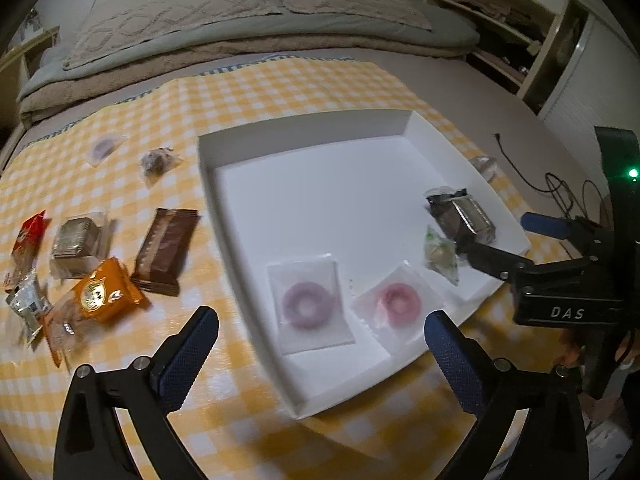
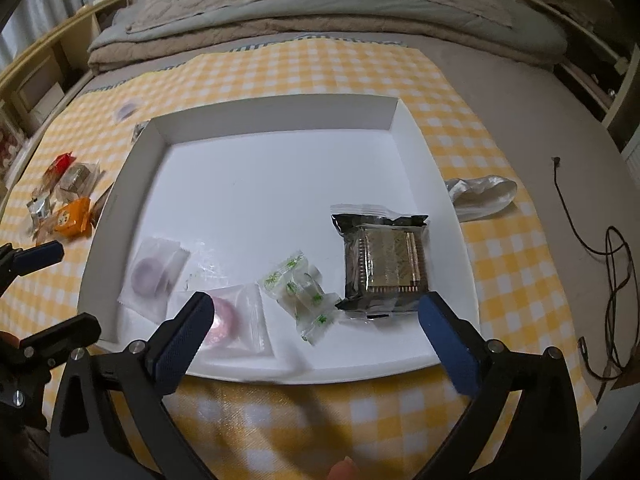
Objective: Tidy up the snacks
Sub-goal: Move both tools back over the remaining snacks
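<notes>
Wrappers blur at the left edge of the left wrist view: a red packet (image 1: 29, 236), a silvery crumpled one (image 1: 25, 304) and a clear one under the orange packet (image 1: 105, 293) run together, and their printing is too soft to read. The orange packet carries a round gold emblem, but no words can be made out on it. A brown bar (image 1: 166, 250) lies just beside it, its lettering likewise illegible. Farther back on the yellow checked cloth (image 1: 280, 88) sit two small clear-wrapped sweets (image 1: 105, 148), hazy.

In the white tray (image 1: 304, 128) four snacks lie along the near side: a purple ring candy (image 1: 307, 305), a pink ring candy (image 1: 400, 303), a green-printed candy (image 1: 440, 254) and a dark foil cake pack (image 1: 460, 216). From the right wrist view the pink ring candy (image 2: 230, 320) is partly hidden behind a fingertip, and the purple one (image 2: 150, 276) seems to be doubled or folded, though the blur makes that uncertain.

The left gripper (image 1: 320, 344) hangs over the tray's near corner with jaws spread wide and nothing between the pads. The right gripper (image 2: 314, 320) likewise stands wide apart above the tray's near rim, holding nothing; the cake pack (image 2: 386, 258) lies just beyond its right finger. In the left view its body shows the white letters "DAS", cut off by the frame.

A crumpled clear wrapper (image 2: 482, 194) rests outside the tray's right wall, and a dark cable (image 2: 616, 264) trails off the cloth.
</notes>
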`<state>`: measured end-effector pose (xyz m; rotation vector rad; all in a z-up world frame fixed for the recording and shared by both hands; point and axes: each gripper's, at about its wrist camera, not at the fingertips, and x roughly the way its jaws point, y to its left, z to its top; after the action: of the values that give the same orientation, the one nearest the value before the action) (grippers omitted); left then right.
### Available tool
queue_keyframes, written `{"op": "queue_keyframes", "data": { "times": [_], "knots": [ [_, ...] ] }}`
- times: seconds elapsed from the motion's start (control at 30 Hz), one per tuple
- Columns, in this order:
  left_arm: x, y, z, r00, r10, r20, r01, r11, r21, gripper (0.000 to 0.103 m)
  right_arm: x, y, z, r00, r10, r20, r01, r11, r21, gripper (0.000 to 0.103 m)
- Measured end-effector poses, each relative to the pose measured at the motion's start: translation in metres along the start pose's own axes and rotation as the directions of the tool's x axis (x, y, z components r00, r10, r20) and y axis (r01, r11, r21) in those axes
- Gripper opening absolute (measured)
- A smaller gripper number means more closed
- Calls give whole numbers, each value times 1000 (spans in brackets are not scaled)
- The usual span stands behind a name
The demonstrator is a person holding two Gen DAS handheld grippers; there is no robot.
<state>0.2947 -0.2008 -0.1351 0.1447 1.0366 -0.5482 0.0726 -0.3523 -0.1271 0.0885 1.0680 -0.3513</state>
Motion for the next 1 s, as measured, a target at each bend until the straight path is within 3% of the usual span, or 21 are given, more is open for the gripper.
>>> {"op": "queue_keyframes", "data": {
  "times": [0.37,0.63,1.0],
  "knots": [
    [-39,35,-7,997,44,61,-41,998,-48,103,-14,19,9,999,-19,37,19,1000,-6,103],
    [-78,75,-20,988,107,113,-96,991,-93,103,-24,67,31,996,13,90,-8,999,-53,103],
    [-131,145,-41,957,235,171,-205,962,-178,103,-27,140,55,986,113,127,-100,989,-105,103]
  ]
}}
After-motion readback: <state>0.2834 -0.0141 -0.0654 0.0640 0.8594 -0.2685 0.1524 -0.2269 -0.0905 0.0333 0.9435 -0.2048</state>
